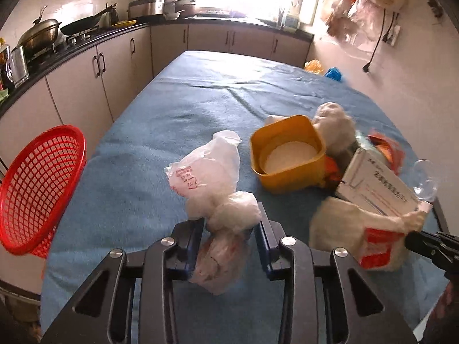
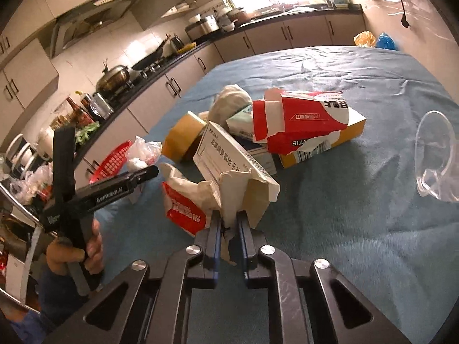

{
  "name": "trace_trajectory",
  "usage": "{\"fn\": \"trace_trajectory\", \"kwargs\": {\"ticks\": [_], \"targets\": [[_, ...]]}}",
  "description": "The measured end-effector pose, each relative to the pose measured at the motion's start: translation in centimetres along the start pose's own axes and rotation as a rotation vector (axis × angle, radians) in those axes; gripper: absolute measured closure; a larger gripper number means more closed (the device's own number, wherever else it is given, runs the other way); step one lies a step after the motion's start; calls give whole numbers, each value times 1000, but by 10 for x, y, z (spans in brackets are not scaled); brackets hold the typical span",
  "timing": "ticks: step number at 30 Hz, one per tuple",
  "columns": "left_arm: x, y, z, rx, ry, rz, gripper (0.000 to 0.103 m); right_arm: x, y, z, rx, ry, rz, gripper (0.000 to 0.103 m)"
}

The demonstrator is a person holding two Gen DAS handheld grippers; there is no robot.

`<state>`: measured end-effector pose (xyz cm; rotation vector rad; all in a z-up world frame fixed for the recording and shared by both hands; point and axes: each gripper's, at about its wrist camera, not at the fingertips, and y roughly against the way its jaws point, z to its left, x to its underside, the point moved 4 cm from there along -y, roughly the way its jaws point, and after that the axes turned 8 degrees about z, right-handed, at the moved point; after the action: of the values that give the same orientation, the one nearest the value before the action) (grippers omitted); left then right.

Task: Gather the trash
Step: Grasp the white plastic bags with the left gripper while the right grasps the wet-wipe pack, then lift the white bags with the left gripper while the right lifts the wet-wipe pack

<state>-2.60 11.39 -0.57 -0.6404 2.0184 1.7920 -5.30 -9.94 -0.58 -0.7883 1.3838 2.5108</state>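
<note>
While both claws clamp trash, each piece stands upright.
Left gripper (image 1: pixel 232 230) pinches bag (image 1: pixel 213 189); right gripper (image 2: pixel 229 230) pinches paper wrapper (image 2: pixel 229 197), long axes vertical.

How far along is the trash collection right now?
Nothing looks binned: the red basket appears empty. In hand: left gripper shut on a crumpled plastic bag, right gripper shut on a paper bag. Left on the table: yellow tub, torn red carton, clear cup.

Home kitchen: stove with wok (image 1: pixel 81 24), cabinets (image 1: pixel 99 66).
</note>
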Motion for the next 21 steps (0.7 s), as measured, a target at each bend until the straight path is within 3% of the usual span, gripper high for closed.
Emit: {"fn": "trace_trajectory", "kwargs": {"ticks": [7, 13, 15, 18, 20, 21], "targets": [[15, 25, -12, 21, -32, -37, 70, 12, 21, 10, -39, 20, -6, 92], [23, 23, -16, 19, -47, -23, 70, 17, 30, -12, 94, -11, -26, 89], [25, 20, -16, 20, -49, -15, 70, 17, 34, -24, 95, -51, -17, 87], [28, 18, -18, 24, -54, -7, 70, 21, 37, -31, 61, -62, 1, 74], [29, 17, -18, 24, -57, -4, 70, 27, 36, -34, 53, -68, 17, 53], [29, 17, -18, 24, -57, -3, 70, 31, 35, -35, 34, -76, 25, 53]]}}
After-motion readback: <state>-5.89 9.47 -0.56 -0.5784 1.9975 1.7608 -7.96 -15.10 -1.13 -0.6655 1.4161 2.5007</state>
